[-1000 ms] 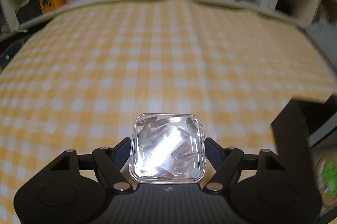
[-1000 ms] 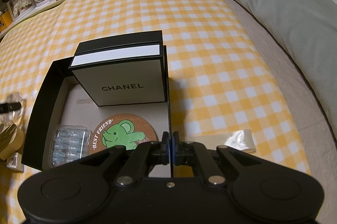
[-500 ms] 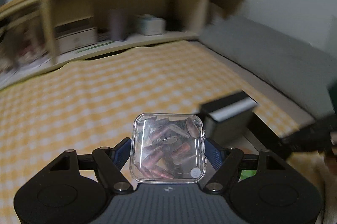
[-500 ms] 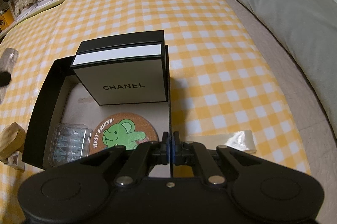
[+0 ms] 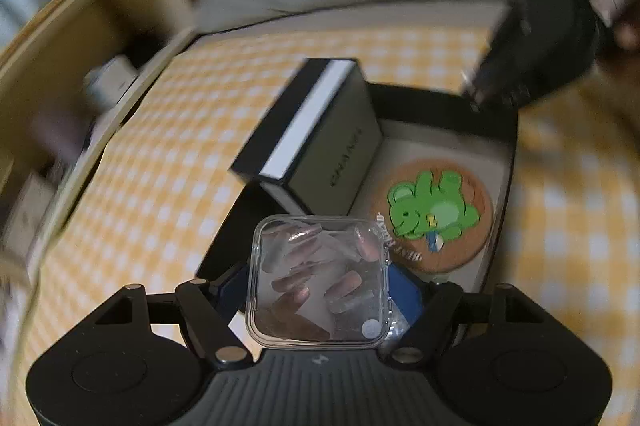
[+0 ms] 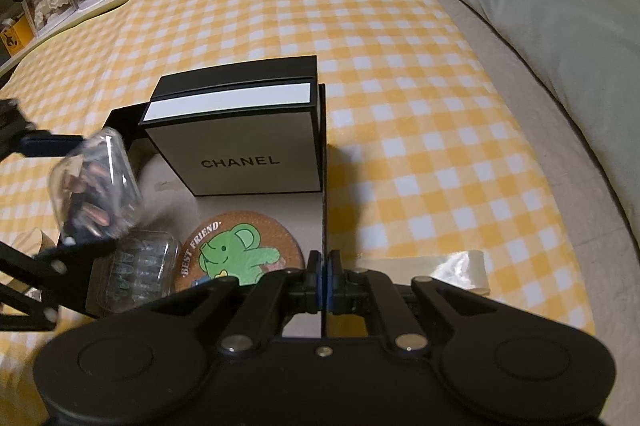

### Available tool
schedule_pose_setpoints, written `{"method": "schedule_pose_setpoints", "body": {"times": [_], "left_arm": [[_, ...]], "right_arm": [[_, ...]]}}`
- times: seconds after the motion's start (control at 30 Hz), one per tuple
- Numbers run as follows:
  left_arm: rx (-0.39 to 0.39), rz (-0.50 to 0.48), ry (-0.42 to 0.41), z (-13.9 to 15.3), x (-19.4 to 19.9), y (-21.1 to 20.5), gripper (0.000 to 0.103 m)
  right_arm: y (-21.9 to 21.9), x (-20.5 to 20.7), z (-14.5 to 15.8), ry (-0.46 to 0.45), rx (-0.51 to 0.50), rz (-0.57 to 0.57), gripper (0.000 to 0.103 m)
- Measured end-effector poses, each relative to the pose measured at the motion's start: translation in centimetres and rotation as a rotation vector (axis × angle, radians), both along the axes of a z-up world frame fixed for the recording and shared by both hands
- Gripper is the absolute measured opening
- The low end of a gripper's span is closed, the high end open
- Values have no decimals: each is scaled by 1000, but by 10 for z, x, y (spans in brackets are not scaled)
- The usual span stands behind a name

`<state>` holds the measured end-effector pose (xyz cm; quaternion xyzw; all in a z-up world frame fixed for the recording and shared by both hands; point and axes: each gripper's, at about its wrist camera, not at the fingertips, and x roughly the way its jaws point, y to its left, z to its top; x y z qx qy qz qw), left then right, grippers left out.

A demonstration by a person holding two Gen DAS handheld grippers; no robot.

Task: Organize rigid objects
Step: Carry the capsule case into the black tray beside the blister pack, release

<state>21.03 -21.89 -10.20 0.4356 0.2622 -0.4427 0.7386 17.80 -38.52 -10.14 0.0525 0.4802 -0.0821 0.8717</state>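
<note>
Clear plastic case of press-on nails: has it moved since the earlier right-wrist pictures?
Yes. The clear plastic case has come in from the left edge, rightward over the black open box.

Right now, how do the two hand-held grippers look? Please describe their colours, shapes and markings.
Both are matte black. The left gripper has two rounded housings with disc shapes, a ribbed centre bearing a small pale logo, angular link arms with silver rivets, and blue pads. The right gripper has the same black body, silver rivets and blue pads. No cables or sleeves are clearly visible.
</note>
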Motion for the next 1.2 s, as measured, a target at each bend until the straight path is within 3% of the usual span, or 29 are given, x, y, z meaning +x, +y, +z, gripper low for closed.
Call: {"method": "schedule_pose_setpoints", "body": {"times": [0.2,0.33,0.43,0.83,1.03,1.2], "left_arm": [[123,-71,0,-6,25,-11,75],[157,-117,1,-7,30,-13,76],[182,-134,-23,-12,30,-13,94],[68,-54,81,-1,22,9,94],[-39,4,157,17,13,18,95],[-124,20,165,35,-5,29,97]], "right_arm": [[-2,1,1,3,12,1,4],[-1,0,1,3,24,2,4],[-3,0,1,4,31,-3,4],[-2,-1,1,3,32,-3,4],[-2,-1,0,1,25,-2,4],[-1,-1,1,0,25,-3,4]]}}
